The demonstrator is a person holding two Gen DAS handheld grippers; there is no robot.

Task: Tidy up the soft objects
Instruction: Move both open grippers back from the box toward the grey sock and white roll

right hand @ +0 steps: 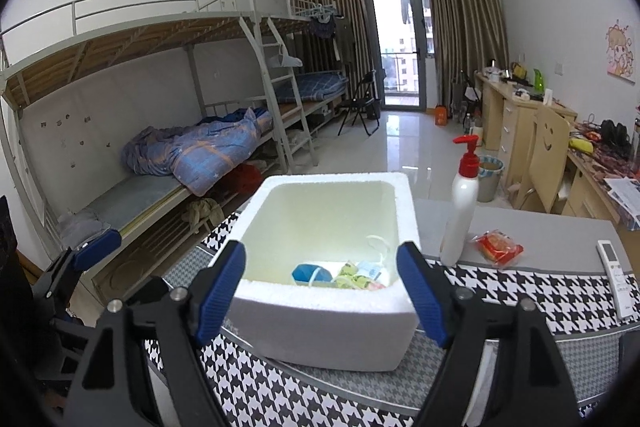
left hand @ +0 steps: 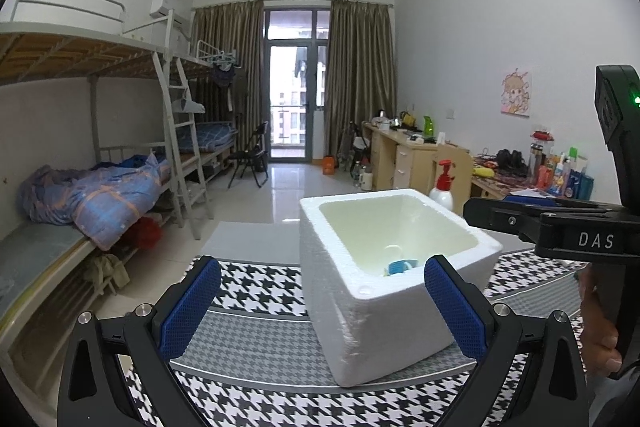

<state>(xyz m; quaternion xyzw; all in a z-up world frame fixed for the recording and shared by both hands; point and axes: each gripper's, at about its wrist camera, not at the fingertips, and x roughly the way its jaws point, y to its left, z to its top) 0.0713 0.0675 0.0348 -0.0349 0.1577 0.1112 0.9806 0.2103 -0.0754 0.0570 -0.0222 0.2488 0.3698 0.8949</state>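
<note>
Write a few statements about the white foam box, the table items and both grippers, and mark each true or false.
1. The white foam box holds several small items. True.
2. The red packet lies inside the box. False: it lies on the table, right of the white pump bottle with red cap.
3. The left gripper is shut on an item. False: open, empty.
4. The right gripper is open. True.
5. The white remote control lies on the houndstooth tablecloth. True.
</note>
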